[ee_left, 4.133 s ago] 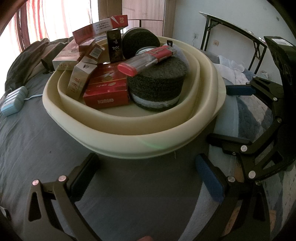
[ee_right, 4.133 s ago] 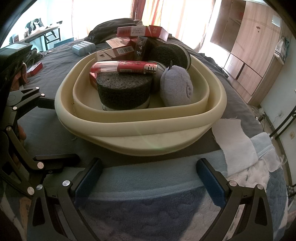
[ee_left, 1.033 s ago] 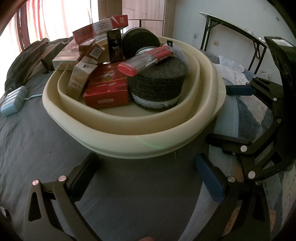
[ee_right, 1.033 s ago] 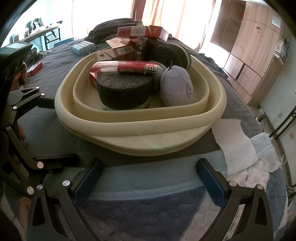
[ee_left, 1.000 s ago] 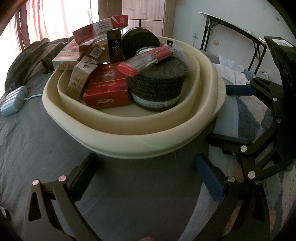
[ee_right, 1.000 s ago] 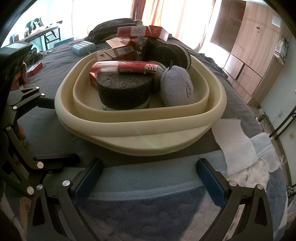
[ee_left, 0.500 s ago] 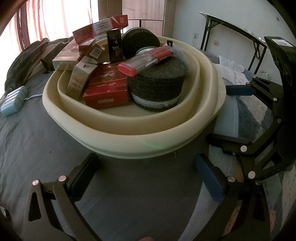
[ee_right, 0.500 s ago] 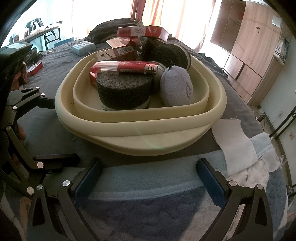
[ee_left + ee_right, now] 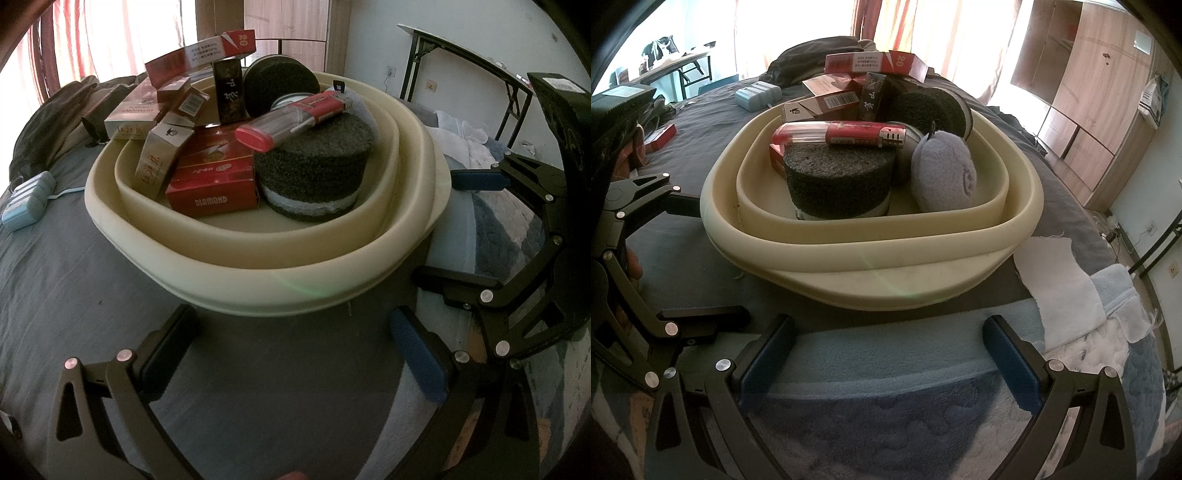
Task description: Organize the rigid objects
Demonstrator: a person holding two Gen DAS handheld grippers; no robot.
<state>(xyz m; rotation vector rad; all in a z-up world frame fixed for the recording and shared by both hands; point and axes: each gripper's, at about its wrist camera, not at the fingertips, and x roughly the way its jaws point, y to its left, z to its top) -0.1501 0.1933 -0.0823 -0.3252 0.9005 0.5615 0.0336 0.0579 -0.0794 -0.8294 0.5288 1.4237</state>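
Note:
A cream basin (image 9: 258, 273) with a smaller cream basin nested inside sits on a bed; it also shows in the right wrist view (image 9: 871, 254). Inside lie several cigarette boxes, among them a red box (image 9: 212, 188), two dark round sponges (image 9: 314, 173) (image 9: 838, 181), a big red lighter (image 9: 295, 120) (image 9: 842, 134) on top of one sponge, and a lilac plush pouch (image 9: 943, 177). My left gripper (image 9: 295, 350) is open and empty just in front of the basin. My right gripper (image 9: 886, 354) is open and empty at the basin's other side.
A light blue case (image 9: 26, 201) (image 9: 757, 96) lies on the grey sheet beyond the basin. A small red box (image 9: 659, 136) lies at the left. A white cloth (image 9: 1060, 273) and blue blankets lie at the right. A folding table (image 9: 461, 62) and a wardrobe (image 9: 1089, 96) stand behind.

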